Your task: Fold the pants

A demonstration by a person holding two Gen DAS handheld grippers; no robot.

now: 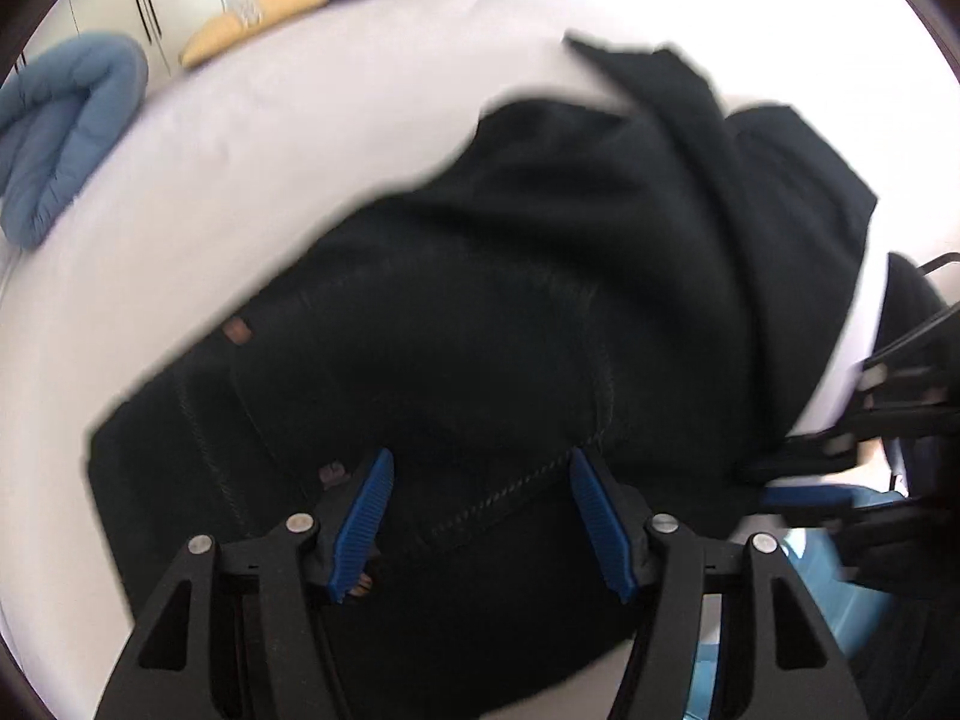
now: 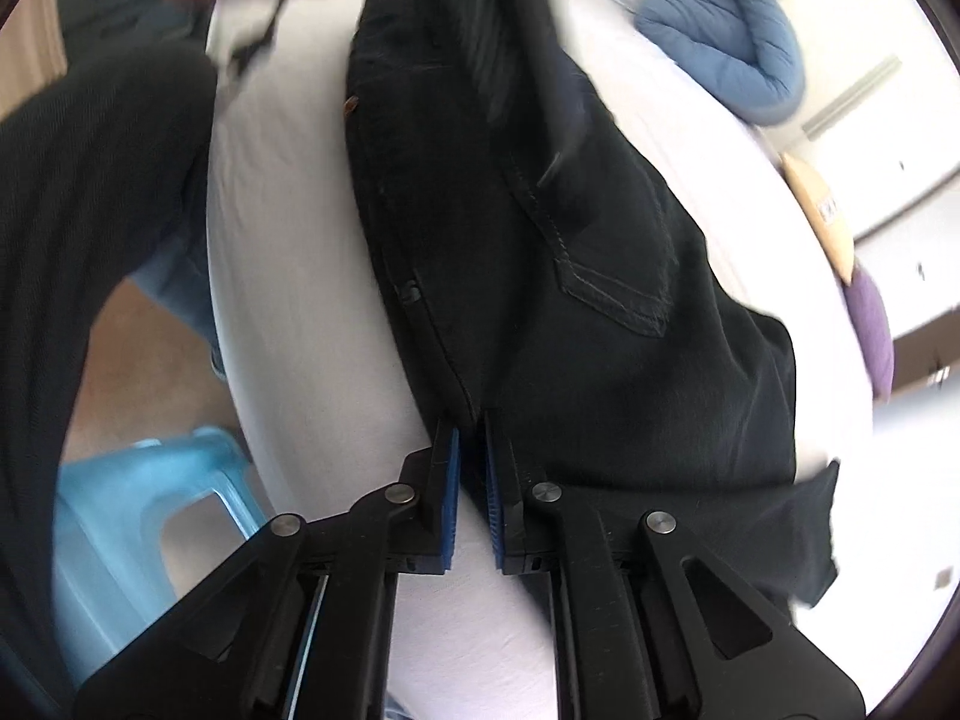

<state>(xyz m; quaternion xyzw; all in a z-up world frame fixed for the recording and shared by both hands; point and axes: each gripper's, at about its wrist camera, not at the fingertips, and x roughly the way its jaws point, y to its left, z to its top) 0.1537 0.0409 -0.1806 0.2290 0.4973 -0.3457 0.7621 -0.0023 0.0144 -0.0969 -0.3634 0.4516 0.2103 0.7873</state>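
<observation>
Black pants (image 1: 510,300) bunched on the white bed (image 1: 240,180), long axis running away from both grippers.

Left gripper (image 1: 480,519) hangs spread wide over the fabric, holding nothing; right gripper (image 2: 472,480) sits nearly closed at the hem edge, so it's nearer, though actual pinching is unclear.

Both wrist views look steeply down, close over the black pants (image 1: 510,300) on the white bed (image 2: 288,240).
</observation>
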